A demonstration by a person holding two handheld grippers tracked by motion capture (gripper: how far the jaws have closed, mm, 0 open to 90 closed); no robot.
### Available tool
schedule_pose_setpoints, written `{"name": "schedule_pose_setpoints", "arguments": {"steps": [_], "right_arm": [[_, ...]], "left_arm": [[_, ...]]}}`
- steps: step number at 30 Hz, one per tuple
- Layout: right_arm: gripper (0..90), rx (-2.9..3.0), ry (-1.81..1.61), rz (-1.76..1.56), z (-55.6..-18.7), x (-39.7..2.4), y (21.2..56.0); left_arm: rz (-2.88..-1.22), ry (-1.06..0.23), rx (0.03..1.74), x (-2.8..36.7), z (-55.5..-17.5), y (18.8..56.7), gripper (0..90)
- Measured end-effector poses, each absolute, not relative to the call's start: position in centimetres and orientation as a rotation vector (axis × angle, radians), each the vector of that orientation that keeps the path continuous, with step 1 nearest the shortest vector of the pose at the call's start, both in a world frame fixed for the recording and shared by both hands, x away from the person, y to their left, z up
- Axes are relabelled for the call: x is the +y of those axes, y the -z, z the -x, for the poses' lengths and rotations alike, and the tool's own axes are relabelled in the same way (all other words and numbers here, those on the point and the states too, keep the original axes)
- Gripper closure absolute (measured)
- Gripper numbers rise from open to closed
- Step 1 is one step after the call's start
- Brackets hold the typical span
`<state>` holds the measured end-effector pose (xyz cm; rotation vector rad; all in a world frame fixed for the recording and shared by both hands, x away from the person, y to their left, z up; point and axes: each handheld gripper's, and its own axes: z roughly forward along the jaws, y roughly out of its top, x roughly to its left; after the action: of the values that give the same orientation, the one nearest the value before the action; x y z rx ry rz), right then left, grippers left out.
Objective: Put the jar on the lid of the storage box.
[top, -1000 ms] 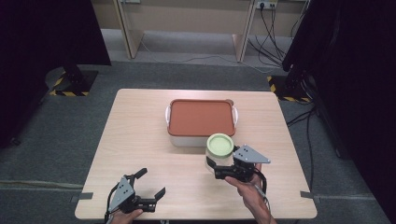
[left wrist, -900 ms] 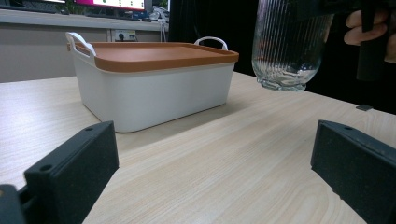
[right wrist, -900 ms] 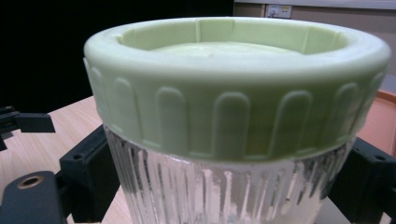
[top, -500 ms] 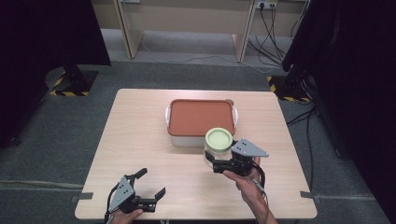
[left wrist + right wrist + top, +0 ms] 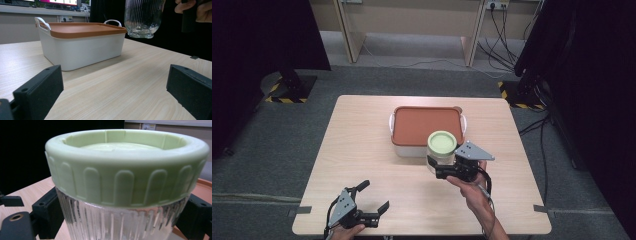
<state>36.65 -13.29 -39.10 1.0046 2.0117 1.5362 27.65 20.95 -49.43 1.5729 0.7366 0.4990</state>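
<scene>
Right gripper (image 5: 443,169) clamps the ribbed glass jar (image 5: 440,156) below its green lid (image 5: 442,142). Left gripper view shows the jar's base clear of the table (image 5: 120,82). Left gripper (image 5: 374,202) gapes wide, empty, well apart from the lidded box (image 5: 427,127).

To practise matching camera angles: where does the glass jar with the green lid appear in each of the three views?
High view: glass jar right of centre, held in the right gripper, before the white box.
Left gripper view: top, right of centre, base off the table.
Right gripper view: centre, between the jaws.
Shared landmark: the box's orange lid.
</scene>
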Motion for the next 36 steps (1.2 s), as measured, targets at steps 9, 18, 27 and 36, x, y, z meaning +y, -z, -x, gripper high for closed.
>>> {"name": "schedule_pose_setpoints", "arguments": {"steps": [9,18,27,36], "right_arm": [[11.7,2.0,-1.532,-1.013,-37.6,-12.7,38.5],[11.7,1.987,-1.532,-1.025,-38.7,-12.1,37.9],[11.8,1.97,-1.519,-1.033,-39.8,-11.7,37.2],[11.8,1.947,-1.512,-1.049,-41.0,-11.7,36.6]], "left_arm": [[-1.577,-0.491,0.73,20.8,-27.6,49.5,0.2],[-1.578,-0.494,0.728,20.8,-27.6,49.4,0.2],[-1.58,-0.493,0.725,20.8,-27.6,49.4,0.2],[-1.58,-0.493,0.723,20.8,-27.6,49.4,0.2]]}}
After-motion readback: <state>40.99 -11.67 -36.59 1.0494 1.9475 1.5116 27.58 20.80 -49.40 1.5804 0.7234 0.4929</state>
